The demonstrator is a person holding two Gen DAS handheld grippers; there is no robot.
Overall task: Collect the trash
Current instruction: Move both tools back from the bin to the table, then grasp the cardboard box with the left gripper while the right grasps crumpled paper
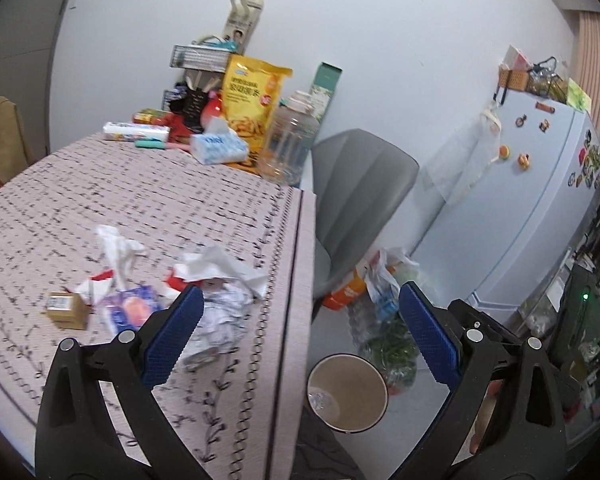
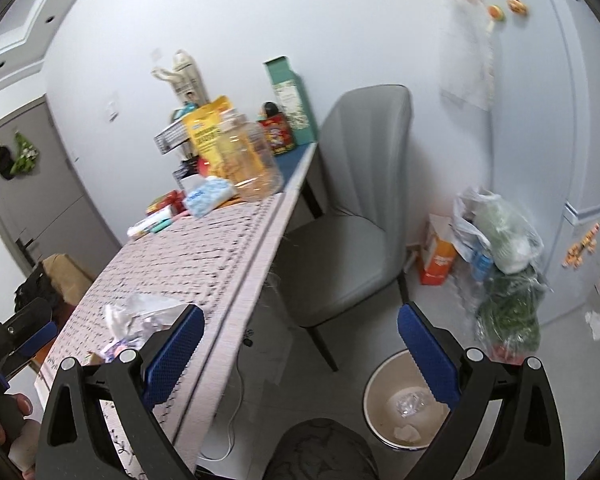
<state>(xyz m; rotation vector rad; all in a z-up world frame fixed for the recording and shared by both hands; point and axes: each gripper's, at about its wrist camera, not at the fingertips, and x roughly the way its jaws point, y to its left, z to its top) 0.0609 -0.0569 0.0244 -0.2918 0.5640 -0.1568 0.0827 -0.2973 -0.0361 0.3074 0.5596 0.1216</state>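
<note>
Trash was mostly still on the table [image 1: 100,200]: crumpled printed paper [image 1: 220,320] nearest the edge, white tissue wads [image 1: 216,264] behind it, another twisted tissue [image 1: 116,248], a purple-pink wrapper [image 1: 130,312], a small cardboard box [image 1: 66,310], red-white scraps [image 1: 100,280] in among them. All clustered near the table's right edge, touching or overlapping.

Bin [image 2: 404,400] sat on the floor just beside that edge, below it. It held a clear crinkled plastic piece [image 2: 410,400] and a pale scrap or two, otherwise mostly bare. So, my read: task barely started, bulk of the pile left.

Left gripper [image 1: 300,312] was spread wide, empty, one finger over the crumpled paper, the other out over the floor. Right gripper [image 2: 300,332] also wide, empty, hanging past the table edge, above the floor and bin.

Background: grey chair [image 2: 352,208], bags of groceries [image 2: 500,248] by the fridge [image 1: 540,168], tissue pack [image 1: 218,146], clear jar [image 1: 288,140] and snack bag [image 1: 252,96] at the far end, probably not trash.
</note>
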